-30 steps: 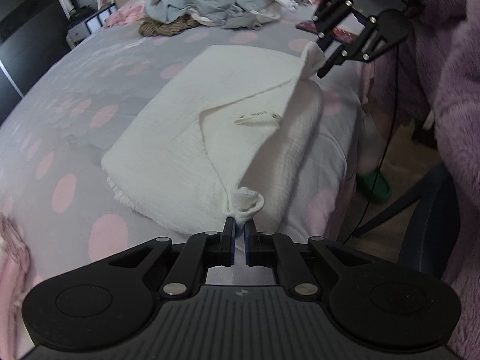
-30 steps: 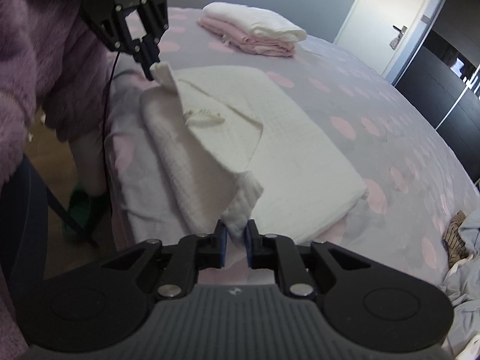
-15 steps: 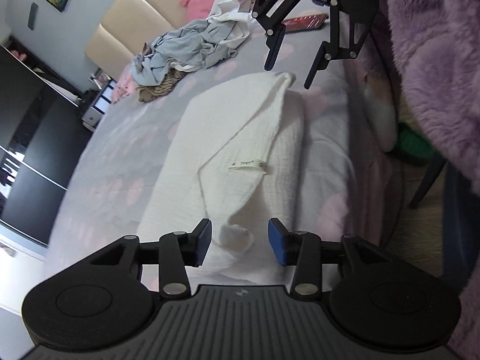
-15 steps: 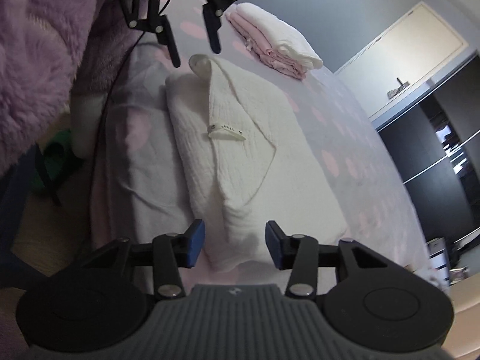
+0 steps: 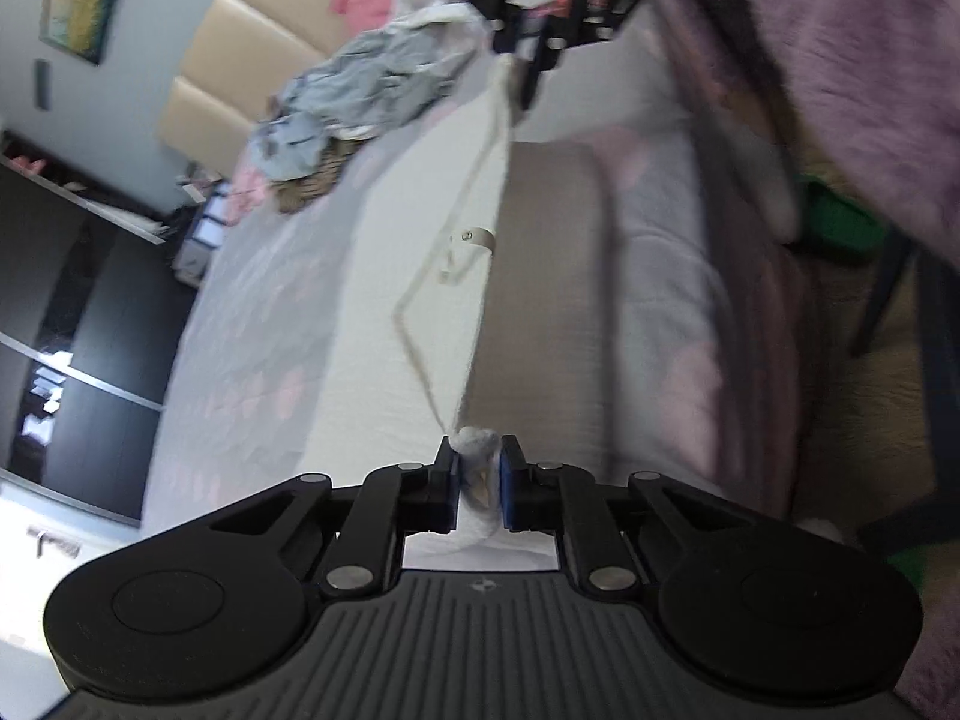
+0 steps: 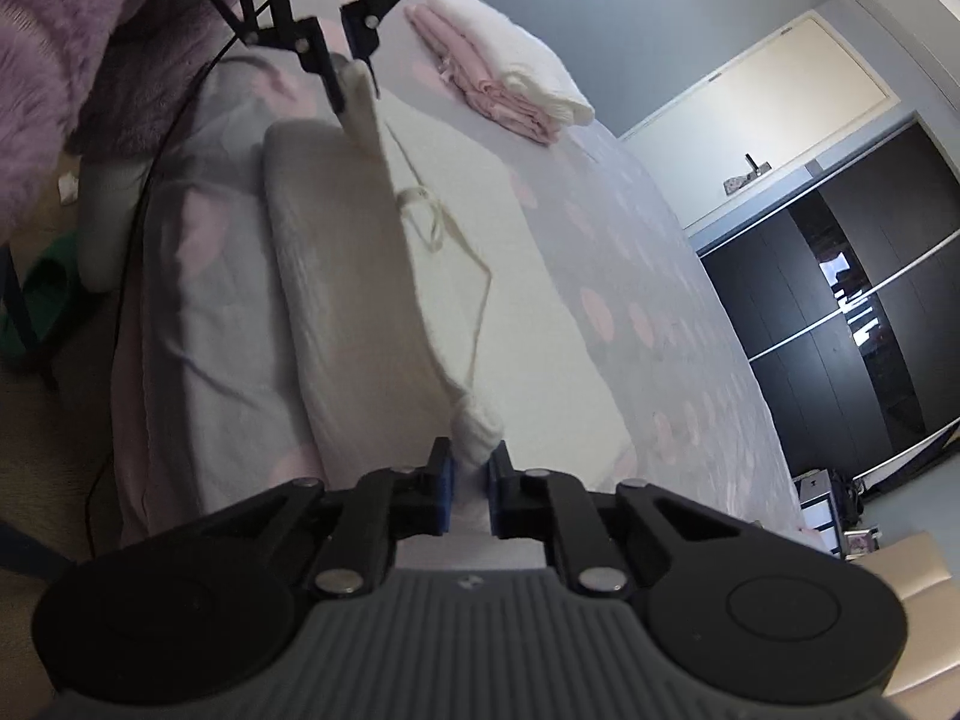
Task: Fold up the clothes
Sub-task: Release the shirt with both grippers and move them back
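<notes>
White garment (image 5: 384,312) corners pinched by both just-closed grippers (image 5: 479,483) (image 6: 468,495); folded stack (image 6: 510,90) apparently only in right view.

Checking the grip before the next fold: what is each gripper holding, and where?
Both pinch the white textured cloth: left gripper and right gripper at opposite corners.

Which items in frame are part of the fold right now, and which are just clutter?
In the job:
- white garment, pinched at two corners
- left tool
- right tool

Lying about:
- folded stack
- unfolded clothes pile
- bed cover
- wardrobe
</notes>
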Motion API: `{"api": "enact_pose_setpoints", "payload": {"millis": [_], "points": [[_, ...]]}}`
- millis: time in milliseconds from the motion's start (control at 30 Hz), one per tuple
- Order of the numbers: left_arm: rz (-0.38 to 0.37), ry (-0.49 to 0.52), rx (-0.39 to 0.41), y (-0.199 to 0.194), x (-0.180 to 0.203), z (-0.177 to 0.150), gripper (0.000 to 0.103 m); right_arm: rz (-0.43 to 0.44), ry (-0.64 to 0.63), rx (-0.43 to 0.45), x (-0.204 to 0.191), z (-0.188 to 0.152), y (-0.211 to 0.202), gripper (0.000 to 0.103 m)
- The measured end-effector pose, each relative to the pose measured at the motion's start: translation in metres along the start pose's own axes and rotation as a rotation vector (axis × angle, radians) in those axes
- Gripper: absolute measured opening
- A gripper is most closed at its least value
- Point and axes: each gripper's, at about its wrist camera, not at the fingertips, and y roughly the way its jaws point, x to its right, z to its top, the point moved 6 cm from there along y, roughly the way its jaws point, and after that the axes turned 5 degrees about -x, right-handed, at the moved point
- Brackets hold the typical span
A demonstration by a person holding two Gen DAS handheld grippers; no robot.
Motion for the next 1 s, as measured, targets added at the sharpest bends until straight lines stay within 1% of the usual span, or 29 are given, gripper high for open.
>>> {"api": "enact_pose_setpoints", "payload": {"millis": [100,133,200,300,333,367,400,433,467,500,533,567,600,667,733,767,900,967,1000], "points": [[-0.031,0.071,-0.052,0.015,0.015,-0.005,0.010,0.050,-0.062,-0.013,-0.016,-0.001,0.008,0.012],[-0.039,0.077,-0.062,0.019,0.017,-0.006,0.010,0.061,-0.082,-0.017,-0.021,-0.001,0.011,0.012],[-0.061,0.054,-0.071,0.024,0.015,-0.009,0.011,0.078,-0.107,-0.023,-0.027,-0.001,0.017,0.013],[-0.092,0.018,-0.065,0.030,0.014,-0.009,0.011,0.099,-0.103,-0.036,-0.029,-0.003,0.025,0.013],[-0.099,0.008,-0.062,0.030,0.013,-0.010,0.011,0.109,-0.098,-0.039,-0.029,-0.004,0.027,0.015],[-0.101,-0.002,-0.060,0.029,0.013,-0.010,0.011,0.121,-0.093,-0.042,-0.029,-0.004,0.028,0.022],[-0.103,-0.012,-0.058,0.027,0.012,-0.010,0.012,0.137,-0.086,-0.042,-0.030,-0.004,0.028,0.027],[-0.104,-0.021,-0.056,0.025,0.011,-0.010,0.014,0.154,-0.084,-0.040,-0.032,-0.003,0.026,0.036],[-0.103,-0.029,-0.053,0.023,0.011,-0.010,0.015,0.166,-0.089,-0.037,-0.035,-0.003,0.024,0.039],[-0.103,-0.034,-0.047,0.020,0.010,-0.009,0.022,0.169,-0.098,-0.031,-0.038,-0.003,0.020,0.039],[-0.103,-0.032,-0.039,0.016,0.011,-0.008,0.030,0.165,-0.101,-0.021,-0.040,-0.002,0.016,0.040],[-0.103,-0.028,-0.029,0.012,0.012,-0.007,0.034,0.159,-0.102,-0.009,-0.040,0.000,0.012,0.040],[-0.102,-0.021,-0.012,0.006,0.013,-0.005,0.041,0.154,-0.104,0.004,-0.040,0.001,0.008,0.040],[-0.102,-0.026,0.018,-0.003,0.013,-0.002,0.042,0.132,-0.082,0.039,-0.036,0.005,-0.002,0.040],[-0.102,-0.068,0.047,-0.011,0.006,0.001,0.042,0.103,-0.040,0.080,-0.027,0.009,-0.011,0.039],[-0.103,-0.105,0.065,-0.013,0.000,0.003,0.042,0.088,-0.016,0.098,-0.022,0.011,-0.015,0.039],[-0.116,-0.297,0.133,-0.018,-0.038,0.009,0.042,0.055,0.125,0.143,0.004,0.019,-0.020,0.036],[-0.118,-0.389,0.150,-0.017,-0.057,0.012,0.042,0.045,0.217,0.153,0.018,0.023,-0.018,0.030],[-0.118,-0.437,0.156,-0.016,-0.067,0.013,0.042,0.041,0.264,0.158,0.025,0.025,-0.017,0.029]]}}
